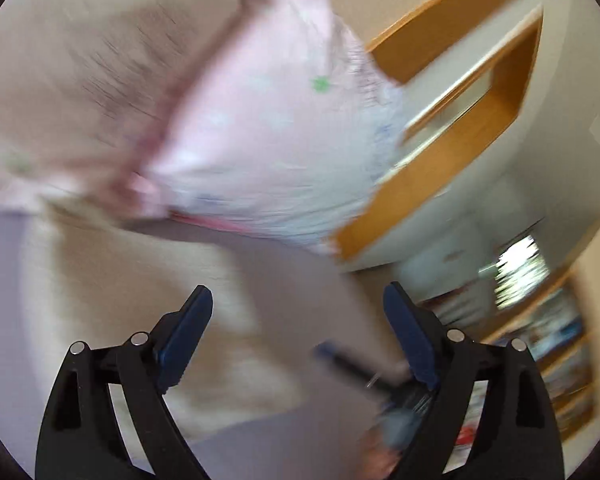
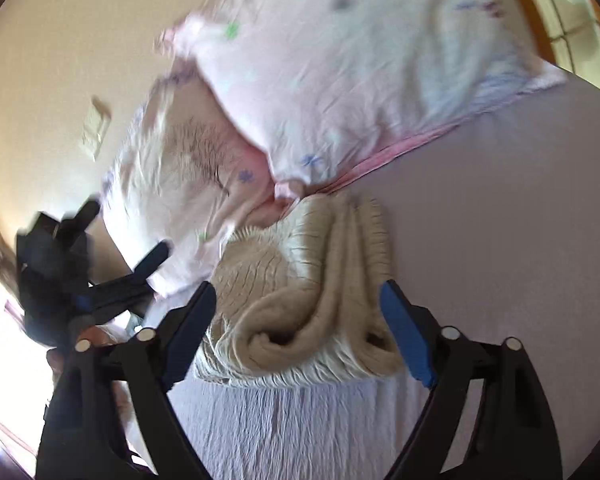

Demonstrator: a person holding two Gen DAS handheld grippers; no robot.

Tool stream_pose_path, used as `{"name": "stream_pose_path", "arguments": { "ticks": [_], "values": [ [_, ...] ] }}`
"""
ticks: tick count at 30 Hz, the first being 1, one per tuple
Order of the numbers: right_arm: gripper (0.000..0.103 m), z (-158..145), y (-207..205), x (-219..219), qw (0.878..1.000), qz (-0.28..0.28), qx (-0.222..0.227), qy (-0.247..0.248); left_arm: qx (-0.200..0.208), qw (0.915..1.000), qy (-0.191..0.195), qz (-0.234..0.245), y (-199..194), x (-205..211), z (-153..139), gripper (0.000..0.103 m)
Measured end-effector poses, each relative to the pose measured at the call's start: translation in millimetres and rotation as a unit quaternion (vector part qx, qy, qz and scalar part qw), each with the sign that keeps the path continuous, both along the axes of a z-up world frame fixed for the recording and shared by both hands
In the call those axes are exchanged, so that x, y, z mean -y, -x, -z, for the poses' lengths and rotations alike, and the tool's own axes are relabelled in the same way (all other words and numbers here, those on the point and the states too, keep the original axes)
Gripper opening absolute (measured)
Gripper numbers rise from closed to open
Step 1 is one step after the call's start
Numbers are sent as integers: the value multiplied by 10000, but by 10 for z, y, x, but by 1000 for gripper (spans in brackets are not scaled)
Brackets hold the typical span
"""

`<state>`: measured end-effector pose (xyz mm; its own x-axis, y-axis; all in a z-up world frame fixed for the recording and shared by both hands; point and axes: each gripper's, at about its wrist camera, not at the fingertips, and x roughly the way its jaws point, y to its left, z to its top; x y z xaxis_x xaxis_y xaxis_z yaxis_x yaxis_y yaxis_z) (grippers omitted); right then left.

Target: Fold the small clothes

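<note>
A beige knitted garment [image 2: 308,292] lies bunched and folded on the lilac bed sheet [image 2: 500,240], just in front of my right gripper [image 2: 300,304]. That gripper is open, its blue pads either side of the garment's near end, holding nothing. My left gripper [image 1: 296,312] is open and empty above the bed; the beige cloth [image 1: 112,280] below it is blurred. The left gripper also shows in the right wrist view [image 2: 124,236], at the left, beside the pillows. The right gripper shows blurred in the left wrist view [image 1: 364,372].
Two pale pink flowered pillows [image 2: 340,80] lie at the head of the bed, right behind the garment; one shows in the left wrist view [image 1: 268,140]. A wooden-framed door [image 1: 460,120] and shelves [image 1: 560,360] stand beyond. A wall switch [image 2: 96,128] is at the left.
</note>
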<state>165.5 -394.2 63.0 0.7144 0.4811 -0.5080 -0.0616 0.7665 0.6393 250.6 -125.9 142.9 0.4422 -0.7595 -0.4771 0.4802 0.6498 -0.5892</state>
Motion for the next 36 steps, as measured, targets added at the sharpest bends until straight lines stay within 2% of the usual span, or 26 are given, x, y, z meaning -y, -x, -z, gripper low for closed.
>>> {"name": "stream_pose_path", "arguments": {
  "ticks": [1, 3, 6, 7, 8, 9, 12, 15, 16, 17, 18, 19, 20, 21, 22, 24, 25, 27, 29, 30, 32, 33, 34, 35, 36],
  "values": [
    [68, 4, -84, -73, 9998, -73, -82, 165, 138, 9992, -358, -142, 82, -102, 30, 88],
    [61, 31, -324, -237, 9982, -170, -348, 450, 148, 9965, -774, -293, 140, -314, 174, 88],
    [61, 131, -591, -369, 9949, -151, -711, 705, -167, 9937, -1043, -381, 174, -524, 408, 88],
    [56, 185, -681, -418, 9922, -74, -876, 886, -217, 9930, -1093, -401, 196, -559, 427, 88],
    [47, 248, -738, -467, 9903, -127, -981, 976, -250, 9922, -1145, -429, 209, -635, 424, 88],
    [21, 327, -793, -540, 9882, -257, -1091, 1042, -282, 9916, -1181, -447, 222, -679, 463, 88],
    [16, 276, -717, -576, 9909, -301, -748, 1080, -302, 9921, -1129, -453, 183, -757, 512, 88],
    [15, 118, -617, -350, 9973, 45, -395, 616, -285, 9940, -963, -440, 202, -830, 512, 88],
    [16, 105, -639, -306, 9964, 148, -414, 726, -318, 9944, -917, -427, 191, -833, 524, 88],
    [18, 145, -701, -342, 9923, 91, -592, 1082, -370, 9945, -888, -414, 181, -838, 549, 88],
    [26, 220, -757, -391, 9853, 52, -887, 1457, -409, 9944, -883, -413, 148, -812, 596, 88],
    [39, 253, -758, -396, 9820, 142, -1018, 1583, -445, 9941, -894, -421, 116, -789, 630, 88],
    [41, 239, -718, -375, 9818, 295, -994, 1590, -474, 9937, -908, -444, 99, -785, 657, 88],
    [42, 172, -640, -349, 9828, 497, -820, 1579, -522, 9931, -915, -517, 70, -787, 688, 88],
    [42, 55, -516, -342, 9859, 592, -444, 1501, -600, 9924, -893, -600, 30, -794, 731, 88],
    [42, -103, -327, -443, 9907, 263, 171, 1325, -754, 9916, -800, -677, -38, -805, 813, 88],
    [42, -125, -290, -529, 9907, 55, 292, 1331, -819, 9913, -756, -694, -62, -810, 845, 88],
    [40, -61, -288, -725, 9868, -340, 214, 1569, -964, 9909, -657, -677, -106, -799, 927, 88],
    [41, 325, -404, -860, 9724, -553, -657, 2168, -1066, 9910, -531, -614, -108, -791, 982, 88],
    [40, 372, -337, -834, 9730, -546, -401, 2205, -1115, 9914, -436, -529, -97, -784, 1006, 88],
    [36, 304, -284, -772, 9766, -501, -389, 2055, -1097, 9922, -416, -427, -71, -765, 1014, 88],
    [41, 204, -220, -648, 9852, -287, -275, 1669, -1033, 9927, -484, -392, -63, -740, 1010, 88],
    [76, 137, -187, -533, 9896, -59, -158, 1427, -1013, 9923, -586, -409, -68, -708, 1020, 88],
    [94, 73, -169, -423, 9910, 225, -118, 1314, -1028, 9921, -583, -409, -75, -694, 1028, 88],
    [101, 59, -176, -361, 9917, 314, -121, 1243, -1100, 9918, -519, -389, -90, -673, 1053, 88]
  ]
}}
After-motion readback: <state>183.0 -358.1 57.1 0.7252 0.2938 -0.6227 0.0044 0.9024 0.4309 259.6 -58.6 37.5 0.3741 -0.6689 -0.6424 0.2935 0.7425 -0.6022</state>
